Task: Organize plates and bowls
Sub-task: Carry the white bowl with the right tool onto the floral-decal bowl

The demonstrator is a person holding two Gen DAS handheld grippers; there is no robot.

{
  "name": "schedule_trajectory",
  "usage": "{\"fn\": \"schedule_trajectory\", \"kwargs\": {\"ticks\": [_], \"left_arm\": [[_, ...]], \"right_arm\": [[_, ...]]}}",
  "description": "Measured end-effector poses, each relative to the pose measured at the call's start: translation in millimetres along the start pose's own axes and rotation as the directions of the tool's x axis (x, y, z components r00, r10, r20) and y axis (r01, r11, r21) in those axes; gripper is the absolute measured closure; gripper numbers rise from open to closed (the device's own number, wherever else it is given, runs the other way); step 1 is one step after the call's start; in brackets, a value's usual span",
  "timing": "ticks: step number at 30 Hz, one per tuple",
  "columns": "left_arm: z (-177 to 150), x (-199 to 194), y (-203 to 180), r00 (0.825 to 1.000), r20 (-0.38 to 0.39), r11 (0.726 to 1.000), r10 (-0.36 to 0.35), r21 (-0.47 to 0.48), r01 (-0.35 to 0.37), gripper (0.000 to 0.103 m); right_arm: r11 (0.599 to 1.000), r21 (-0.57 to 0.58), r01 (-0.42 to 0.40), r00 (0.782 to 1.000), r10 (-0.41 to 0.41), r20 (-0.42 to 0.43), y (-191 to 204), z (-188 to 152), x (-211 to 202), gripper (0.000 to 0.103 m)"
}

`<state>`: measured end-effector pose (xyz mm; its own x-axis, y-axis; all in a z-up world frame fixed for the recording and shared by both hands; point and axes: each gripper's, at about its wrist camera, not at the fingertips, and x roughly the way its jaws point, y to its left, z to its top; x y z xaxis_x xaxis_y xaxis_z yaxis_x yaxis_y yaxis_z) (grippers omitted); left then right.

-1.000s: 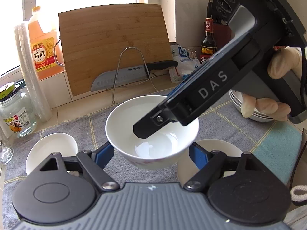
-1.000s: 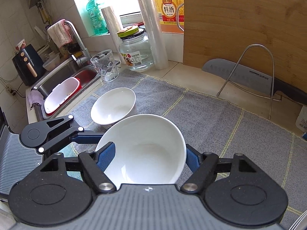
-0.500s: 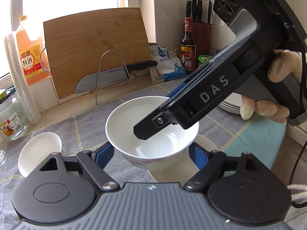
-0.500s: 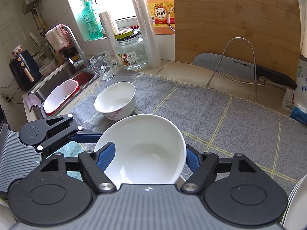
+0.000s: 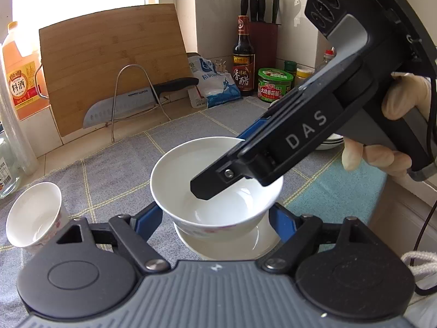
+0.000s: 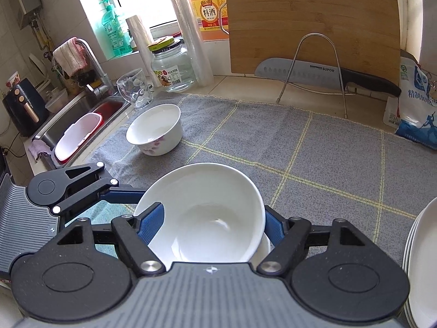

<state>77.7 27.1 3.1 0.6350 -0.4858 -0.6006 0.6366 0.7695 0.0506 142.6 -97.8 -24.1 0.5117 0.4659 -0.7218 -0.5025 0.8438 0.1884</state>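
A white bowl (image 5: 215,183) with a pink flower print is held above a second white bowl (image 5: 218,243) on the grey mat. My right gripper (image 6: 214,218) is shut on its rim, one finger (image 5: 218,183) inside the bowl. My left gripper (image 5: 215,216) sits wide around the same bowl, blue pads (image 5: 147,216) beside its wall; contact is unclear. In the right wrist view the held bowl (image 6: 207,213) fills the jaws. Another flowered bowl (image 6: 155,128) stands at the mat's far left, also in the left wrist view (image 5: 35,216).
A stack of white plates (image 6: 420,259) sits at the right. A bamboo board (image 6: 311,19), knife (image 6: 314,73) and wire stand lean at the back. A jar (image 6: 172,65), glass (image 6: 135,87) and sink (image 6: 76,125) are at the left; bottles (image 5: 243,54) and a salt bag (image 5: 215,84) fill the corner.
Both grippers carried the bowl to the right across the mat. It now hangs right over the second bowl, and the lone bowl at the left has dropped farther behind.
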Motion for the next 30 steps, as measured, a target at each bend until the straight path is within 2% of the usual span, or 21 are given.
{"fn": "schedule_trajectory", "kwargs": {"ticks": [20, 30], "left_arm": [[-10.9, 9.8, -6.8, 0.998, -0.052, 1.000, -0.025, 0.014, 0.026, 0.018], [-10.7, 13.5, -6.2, 0.998, -0.049, 0.999, -0.031, 0.019, 0.032, 0.017]], "right_arm": [[0.999, -0.001, 0.036, 0.999, -0.036, -0.034, -1.5, -18.6, 7.4, 0.022], [0.999, 0.004, 0.054, 0.998, -0.054, -0.027, -4.8, -18.7, 7.0, 0.021]]}}
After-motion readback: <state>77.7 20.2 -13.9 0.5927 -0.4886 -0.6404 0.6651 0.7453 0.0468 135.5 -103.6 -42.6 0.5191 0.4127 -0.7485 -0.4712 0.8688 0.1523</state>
